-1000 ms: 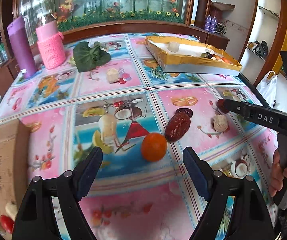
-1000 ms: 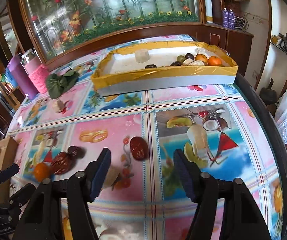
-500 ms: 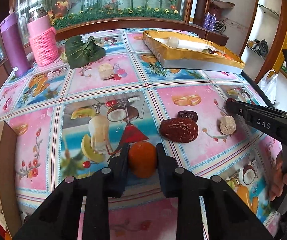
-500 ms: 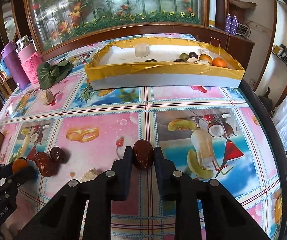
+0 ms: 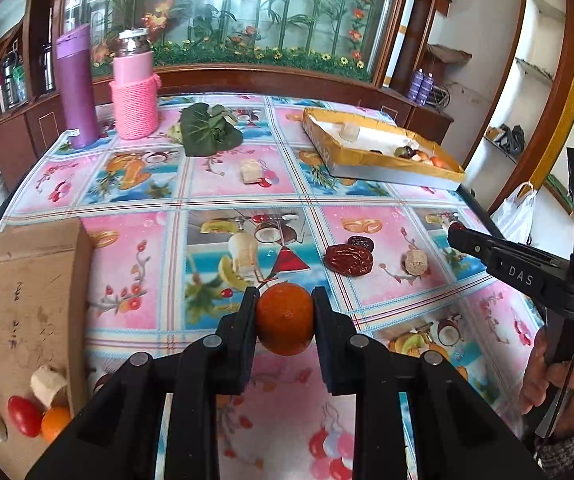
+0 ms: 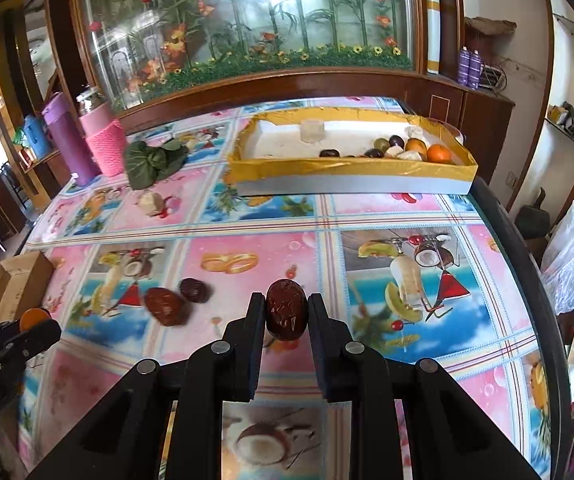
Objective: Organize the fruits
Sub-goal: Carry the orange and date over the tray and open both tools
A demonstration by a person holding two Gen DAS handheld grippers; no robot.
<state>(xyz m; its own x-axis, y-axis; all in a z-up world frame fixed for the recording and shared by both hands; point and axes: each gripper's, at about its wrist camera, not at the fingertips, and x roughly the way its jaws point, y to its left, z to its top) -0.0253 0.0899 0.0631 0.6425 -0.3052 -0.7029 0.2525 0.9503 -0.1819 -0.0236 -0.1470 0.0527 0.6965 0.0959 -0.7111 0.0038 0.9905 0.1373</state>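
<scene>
Squeezing the orange [image 5: 284, 319] tight in my left gripper [image 5: 284, 320], I pinch a red date [image 6: 286, 315] in my right gripper [image 6: 286, 318] above the table [image 6: 367, 208].

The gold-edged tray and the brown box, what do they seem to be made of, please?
The tray looks like a cardboard or foam box: matte grey wall, with glossy, wrinkled gold tape along its rim. The box looks like plain corrugated cardboard: dull brown, scuffed, with pen marks on its flap. Neither is certain from looks alone.
</scene>
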